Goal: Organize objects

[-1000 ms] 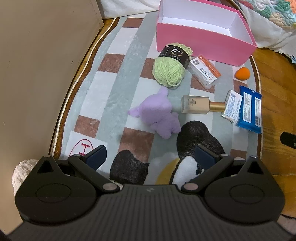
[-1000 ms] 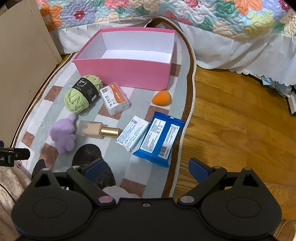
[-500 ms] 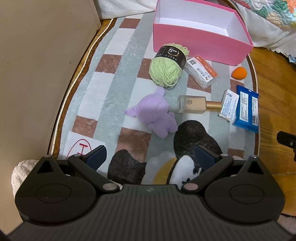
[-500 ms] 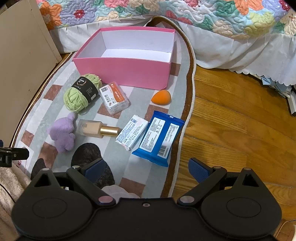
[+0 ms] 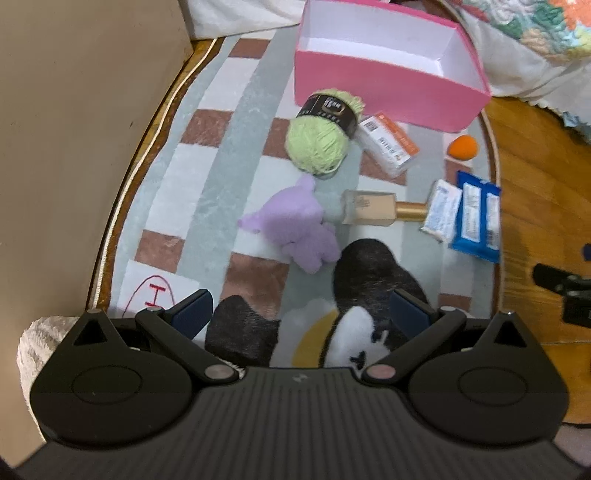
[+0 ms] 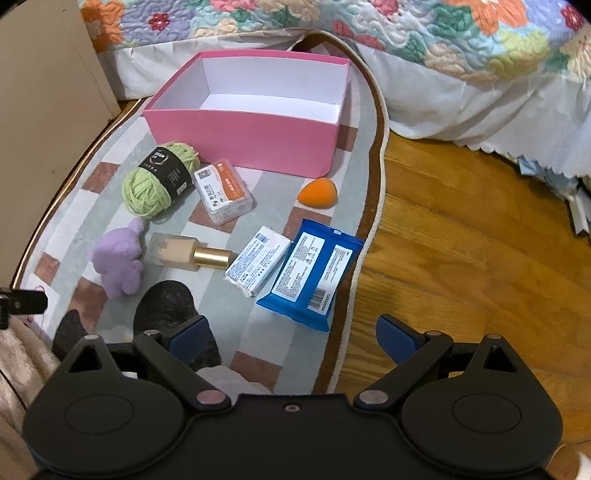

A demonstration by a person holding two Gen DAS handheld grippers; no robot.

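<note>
An empty pink box stands at the far end of a rug. In front of it lie a green yarn ball, an orange-and-white packet, an orange sponge, a purple plush, a foundation bottle, a small white pack and a blue wipes pack. My left gripper is open and empty, short of the plush. My right gripper is open and empty, short of the wipes pack.
The checkered rug has a panda pattern near me. A beige cabinet stands at the left. A bed with a floral quilt is behind the box. Wooden floor lies to the right.
The left wrist view has shifted: the objects sit a little further left and down in it. The right gripper has barely moved. Both stay open.
</note>
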